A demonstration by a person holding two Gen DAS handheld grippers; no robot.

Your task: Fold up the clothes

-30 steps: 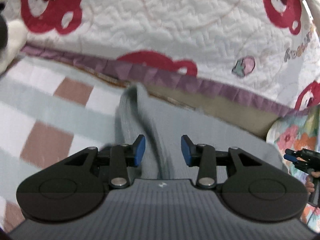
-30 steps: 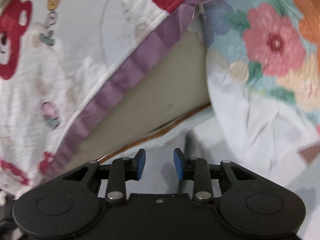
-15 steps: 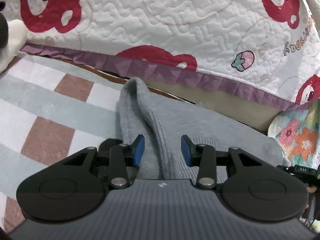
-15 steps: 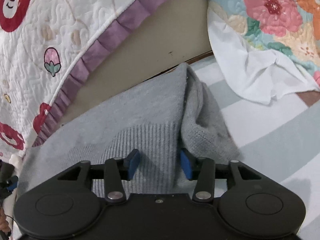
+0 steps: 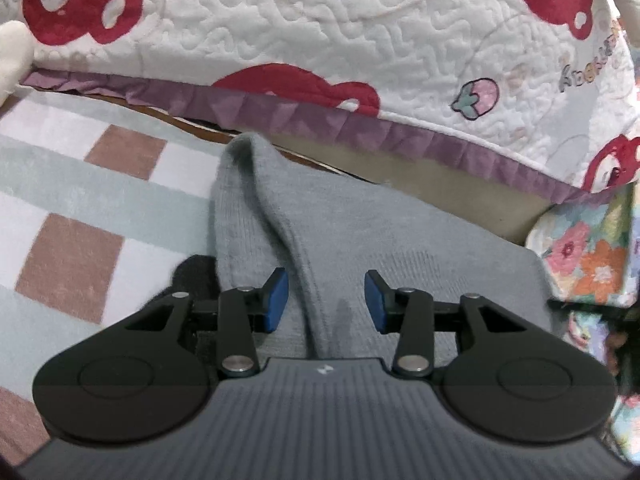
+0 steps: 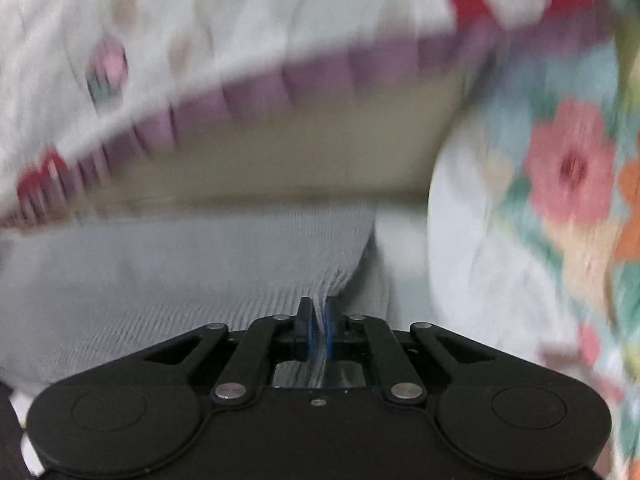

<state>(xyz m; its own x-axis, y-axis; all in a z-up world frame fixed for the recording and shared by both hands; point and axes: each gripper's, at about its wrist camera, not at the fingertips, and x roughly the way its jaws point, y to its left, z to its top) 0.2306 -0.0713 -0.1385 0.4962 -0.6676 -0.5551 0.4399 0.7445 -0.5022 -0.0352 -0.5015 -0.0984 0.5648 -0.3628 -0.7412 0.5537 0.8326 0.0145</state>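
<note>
A grey knit garment lies on a checked blanket, with one raised fold running toward me. My left gripper stands open over its near edge, the blue pads on either side of that fold and not closed on it. In the right wrist view, which is blurred by motion, the same grey garment fills the lower left. My right gripper is shut on its ribbed corner, with grey cloth squeezed between the blue pads.
A white quilt with red bears and a purple frill hangs along the back, above a beige strip. A floral cushion sits at the right, seen too as the floral cushion. A small dark item lies by the left finger.
My right gripper has closed on the garment's ribbed corner and is moving fast, so its view blurs. The left gripper has stayed open over the fold, shifting only slightly.
</note>
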